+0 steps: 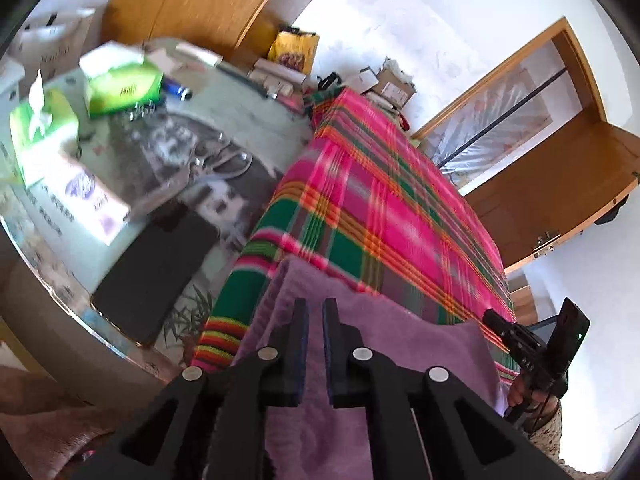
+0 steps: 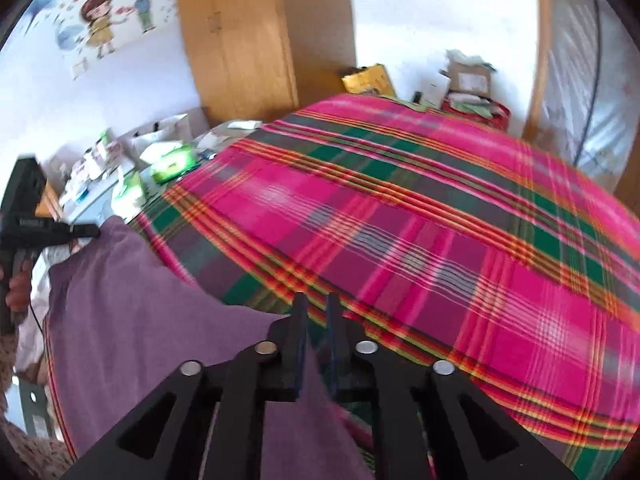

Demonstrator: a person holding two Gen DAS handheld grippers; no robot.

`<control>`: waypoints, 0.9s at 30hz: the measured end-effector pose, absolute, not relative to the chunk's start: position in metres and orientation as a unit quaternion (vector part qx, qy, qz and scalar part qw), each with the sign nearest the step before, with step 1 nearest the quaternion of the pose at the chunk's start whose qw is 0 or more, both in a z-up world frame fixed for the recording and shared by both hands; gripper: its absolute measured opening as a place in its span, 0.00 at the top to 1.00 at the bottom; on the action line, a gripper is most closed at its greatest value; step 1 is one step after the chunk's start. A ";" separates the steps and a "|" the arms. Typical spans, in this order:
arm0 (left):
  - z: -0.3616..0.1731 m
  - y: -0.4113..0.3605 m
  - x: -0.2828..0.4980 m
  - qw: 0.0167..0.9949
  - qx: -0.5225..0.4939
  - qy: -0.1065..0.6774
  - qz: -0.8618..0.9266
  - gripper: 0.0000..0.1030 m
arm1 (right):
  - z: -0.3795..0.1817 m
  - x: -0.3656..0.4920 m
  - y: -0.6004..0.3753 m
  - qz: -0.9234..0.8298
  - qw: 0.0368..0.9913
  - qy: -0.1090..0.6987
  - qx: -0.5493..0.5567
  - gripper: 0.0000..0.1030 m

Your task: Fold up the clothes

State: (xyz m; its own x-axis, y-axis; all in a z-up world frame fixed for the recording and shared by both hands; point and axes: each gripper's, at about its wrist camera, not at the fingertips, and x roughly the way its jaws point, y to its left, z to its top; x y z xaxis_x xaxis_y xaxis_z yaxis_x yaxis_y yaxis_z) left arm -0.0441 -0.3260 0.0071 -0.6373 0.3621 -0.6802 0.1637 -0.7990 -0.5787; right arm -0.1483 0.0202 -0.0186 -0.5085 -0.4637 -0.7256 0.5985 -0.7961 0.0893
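A purple garment (image 1: 400, 332) hangs stretched between both grippers over the near edge of a bed with a pink and green plaid cover (image 1: 380, 184). My left gripper (image 1: 315, 304) has its jaws nearly together, with purple cloth running between them. From the right wrist view, the left gripper (image 2: 94, 231) pinches the garment (image 2: 140, 300) at its far left corner. My right gripper (image 2: 317, 299) is shut on the other edge; cloth passes between its pads low down, and the plaid cover (image 2: 420, 208) shows past its tips. The right gripper (image 1: 490, 316) also appears at the garment's right end.
A glass table (image 1: 52, 292) stands left of the bed with green tissue boxes (image 1: 120, 84), scissors (image 1: 224, 160) and a black flat device (image 1: 156, 268). Boxes and a yellow bag (image 2: 368, 78) sit past the bed's far end. A wooden wardrobe (image 2: 240, 40) and door (image 1: 560, 184) line the walls.
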 end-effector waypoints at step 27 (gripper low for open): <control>-0.025 -0.307 -0.051 0.116 -0.478 -0.287 0.822 0.98 | -0.050 -0.144 -0.045 -0.835 0.343 0.150 0.403 0.67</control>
